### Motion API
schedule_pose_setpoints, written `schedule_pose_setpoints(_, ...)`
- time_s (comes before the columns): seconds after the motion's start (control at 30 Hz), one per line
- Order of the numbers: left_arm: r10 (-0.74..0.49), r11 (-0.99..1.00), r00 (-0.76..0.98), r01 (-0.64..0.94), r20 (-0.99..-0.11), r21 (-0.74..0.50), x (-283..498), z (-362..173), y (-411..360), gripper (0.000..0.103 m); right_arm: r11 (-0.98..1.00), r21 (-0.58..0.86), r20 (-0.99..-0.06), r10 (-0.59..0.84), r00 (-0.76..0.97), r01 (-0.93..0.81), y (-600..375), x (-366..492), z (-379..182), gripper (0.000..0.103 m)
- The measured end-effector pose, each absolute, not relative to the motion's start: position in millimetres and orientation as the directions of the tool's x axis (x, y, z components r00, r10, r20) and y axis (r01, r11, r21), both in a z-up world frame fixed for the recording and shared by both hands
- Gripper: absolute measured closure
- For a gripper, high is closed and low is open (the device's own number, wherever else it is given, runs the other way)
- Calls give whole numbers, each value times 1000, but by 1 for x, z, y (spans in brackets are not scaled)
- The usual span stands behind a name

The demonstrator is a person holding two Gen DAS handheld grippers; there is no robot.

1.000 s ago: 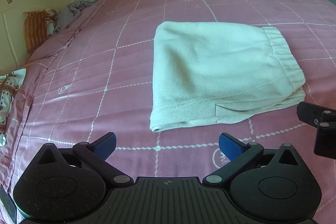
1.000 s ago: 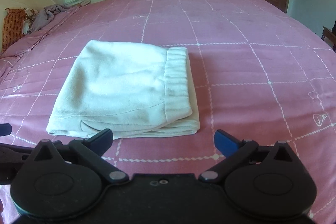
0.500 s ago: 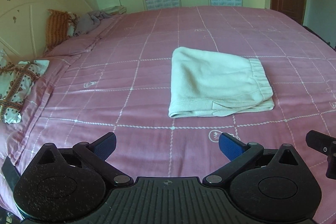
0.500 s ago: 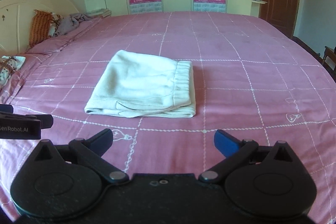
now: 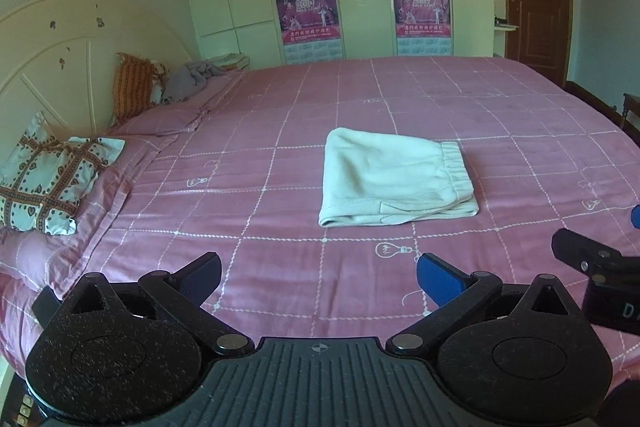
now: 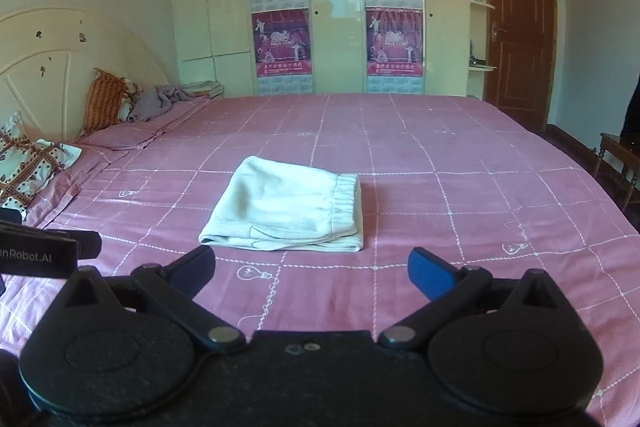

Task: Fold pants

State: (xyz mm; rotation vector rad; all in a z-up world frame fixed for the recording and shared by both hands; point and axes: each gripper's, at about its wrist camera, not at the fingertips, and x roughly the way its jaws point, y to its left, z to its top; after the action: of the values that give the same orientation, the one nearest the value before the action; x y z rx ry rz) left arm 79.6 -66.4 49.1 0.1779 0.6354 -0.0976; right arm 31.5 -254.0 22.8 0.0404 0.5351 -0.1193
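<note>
Where the pink bedspread (image 5: 280,131) runs out flat in front of both cameras, the pants (image 5: 394,183) lie folded into a compact pale rectangle near the middle of the bed, resting flat on the quilted grid. Their elastic waistband (image 5: 456,163) faces right, and the layered open edges face the cameras. In the right wrist view the pants (image 6: 288,205) sit just left of centre, waistband (image 6: 347,203) again on the right.

The left gripper (image 5: 318,277) hangs over the near part of the bed, well apart from the pants, its blue-padded fingers (image 5: 438,283) spread wide with nothing between them. The right gripper (image 6: 312,267) is likewise spread wide and holds nothing, also short of the pants. Each gripper shows at the edge of the other's view: the right gripper (image 5: 600,275) at the right edge of the left wrist view, the left gripper (image 6: 44,247) at the left edge of the right wrist view.

At the head of the bed, on the left, an orange pillow (image 5: 134,85) leans on the headboard (image 5: 52,67), with a grey cloth (image 5: 192,79) beside it, possibly a bunched garment. A patterned pillow (image 5: 48,179) lies nearer. Posters (image 6: 278,15) hang on the wardrobe (image 6: 340,7) behind, and a brown door (image 6: 516,27) stands to the right.
</note>
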Motion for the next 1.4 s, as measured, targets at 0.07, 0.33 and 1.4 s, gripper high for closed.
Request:
schedule_pose_setpoints(0.07,-40,983,805,139,-592,123,70,55,-67,0,987,-3,-495,-139,858,158,-253,27,30,0)
schedule_pose_setpoints(0.33,-60,985,806,144,-589,97,56,60,-77,0,980,13,-437,-173,883,199,-261,11,44,0)
schedule_pose_setpoints(1.4,-69,987,772,144,-632,68,83,44,-89,0,970,50,-464,-190,865,239,-272,15,34,0)
